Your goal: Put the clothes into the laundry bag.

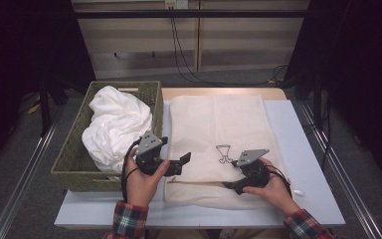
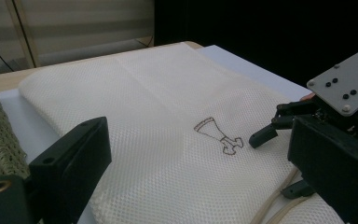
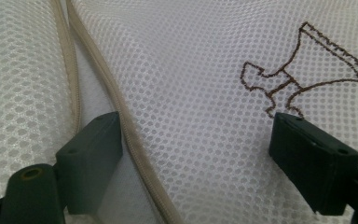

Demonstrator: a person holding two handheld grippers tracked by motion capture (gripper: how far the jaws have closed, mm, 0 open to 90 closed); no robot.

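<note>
A cream mesh laundry bag (image 1: 219, 124) lies flat on the white tabletop (image 1: 306, 149), with a small brown embroidered figure (image 1: 224, 153) near its front. My left gripper (image 1: 180, 164) hovers at the bag's left front edge, its jaws wide apart and nothing between them. My right gripper (image 1: 231, 174) rests low on the bag's front part, just right of the figure. In the right gripper view its jaws (image 3: 196, 158) stand open over the mesh (image 3: 191, 70), with the beige zipper (image 3: 121, 121) running beside the left jaw and the figure (image 3: 303, 70) above the right jaw.
A woven olive basket (image 1: 74, 154) stands at the table's left, holding a bundle of white cloth (image 1: 117, 124). A small white object (image 1: 298, 191) lies on the table right of the right hand. Dark cables hang at the back wall.
</note>
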